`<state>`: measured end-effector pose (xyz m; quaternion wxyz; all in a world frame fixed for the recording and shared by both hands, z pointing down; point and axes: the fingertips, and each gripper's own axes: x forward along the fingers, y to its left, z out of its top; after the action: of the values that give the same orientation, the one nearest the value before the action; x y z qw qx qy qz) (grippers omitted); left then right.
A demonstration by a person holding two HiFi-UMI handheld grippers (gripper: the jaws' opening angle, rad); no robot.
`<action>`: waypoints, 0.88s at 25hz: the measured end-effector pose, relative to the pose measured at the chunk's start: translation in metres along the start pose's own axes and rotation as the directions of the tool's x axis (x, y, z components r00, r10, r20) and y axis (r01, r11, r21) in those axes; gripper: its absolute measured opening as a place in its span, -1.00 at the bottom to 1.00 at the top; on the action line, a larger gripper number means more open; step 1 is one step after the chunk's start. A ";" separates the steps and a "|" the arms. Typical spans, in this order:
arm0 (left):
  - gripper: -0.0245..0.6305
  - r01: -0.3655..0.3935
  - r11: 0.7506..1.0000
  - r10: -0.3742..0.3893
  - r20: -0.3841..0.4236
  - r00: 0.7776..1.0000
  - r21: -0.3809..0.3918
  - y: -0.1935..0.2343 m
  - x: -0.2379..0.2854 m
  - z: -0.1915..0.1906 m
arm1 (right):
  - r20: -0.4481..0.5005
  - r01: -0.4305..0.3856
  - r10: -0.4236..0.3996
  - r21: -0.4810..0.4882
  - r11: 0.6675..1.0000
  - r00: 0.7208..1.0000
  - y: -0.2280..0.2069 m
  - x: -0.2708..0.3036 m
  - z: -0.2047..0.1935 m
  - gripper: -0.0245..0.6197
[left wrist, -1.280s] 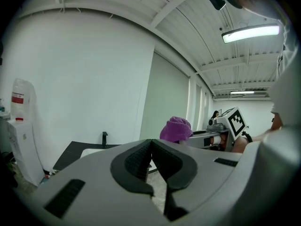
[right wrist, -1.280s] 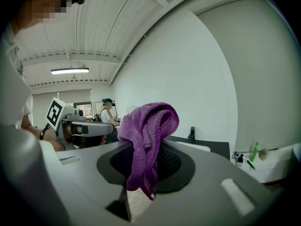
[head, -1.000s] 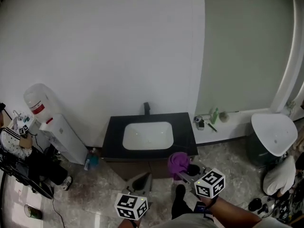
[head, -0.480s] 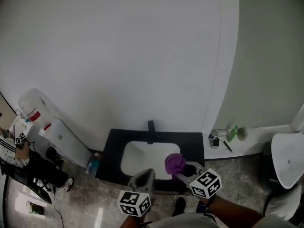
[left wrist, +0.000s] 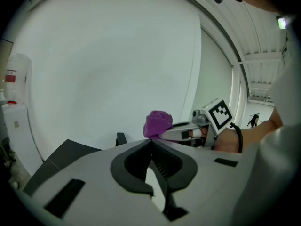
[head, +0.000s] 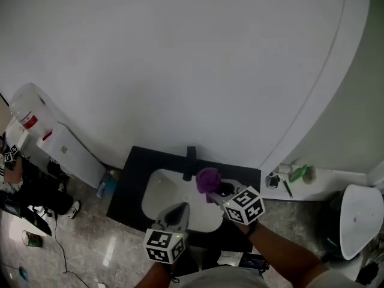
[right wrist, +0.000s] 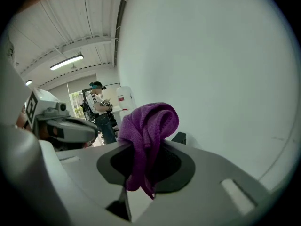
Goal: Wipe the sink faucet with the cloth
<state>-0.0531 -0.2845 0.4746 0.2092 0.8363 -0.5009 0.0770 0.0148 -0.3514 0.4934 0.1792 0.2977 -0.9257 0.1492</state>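
Observation:
A black faucet stands at the back of a white sink set in a black counter. My right gripper is shut on a bunched purple cloth, held over the basin just right of the faucet and apart from it. In the right gripper view the cloth drapes over the jaws, with the faucet behind it. My left gripper hovers over the sink's front edge, shut and empty. The left gripper view shows the faucet, the cloth and the right gripper.
A water dispenser stands left of the counter, with a person beyond it. A ledge to the right carries small toiletries. A white fixture sits at far right. A white wall rises behind the faucet.
My right gripper has carried the purple cloth from the counter's front edge up over the basin, close to the faucet. The left gripper has come forward over the sink's front.

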 end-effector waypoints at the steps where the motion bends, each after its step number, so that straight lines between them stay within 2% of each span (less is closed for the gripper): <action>1: -0.90 -0.003 1.000 0.003 -0.008 1.000 0.000 0.007 0.006 0.001 | -0.001 0.014 -0.014 -0.016 1.000 1.000 -0.013 0.015 0.009 -0.65; 4: -0.90 -0.016 1.000 0.016 -0.022 1.000 0.013 0.029 0.021 0.007 | -0.024 0.056 -0.057 -0.021 0.998 0.998 -0.055 0.073 0.026 -0.65; 8: -0.90 -0.018 1.000 0.018 -0.034 0.999 0.008 0.044 0.040 0.011 | -0.157 0.102 -0.095 0.038 0.994 0.983 -0.110 0.150 0.006 -0.65; 12: -0.90 0.003 1.000 -0.003 -0.052 0.999 0.002 0.059 0.058 0.009 | -0.242 0.123 -0.110 0.040 0.992 0.964 -0.141 0.201 -0.011 -0.65; 15: -0.90 0.002 1.000 -0.002 -0.054 0.999 -0.011 0.075 0.063 0.007 | -0.271 0.137 -0.128 0.014 0.990 0.954 -0.141 0.211 -0.021 -0.65; 17: -0.90 0.004 1.000 -0.005 -0.062 0.998 -0.019 0.083 0.064 0.004 | -0.283 0.141 -0.132 0.011 0.990 0.950 -0.125 0.204 -0.030 -0.66; 22: -0.90 0.018 0.999 -0.020 -0.076 0.997 -0.028 0.096 0.072 0.001 | -0.331 0.076 -0.053 0.057 0.996 0.942 -0.069 0.180 -0.069 -0.66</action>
<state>-0.1018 -0.3820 0.5241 0.2401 0.8346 -0.4857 0.0999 -0.0635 -0.4689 0.6421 0.3257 0.3046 -0.8669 0.2226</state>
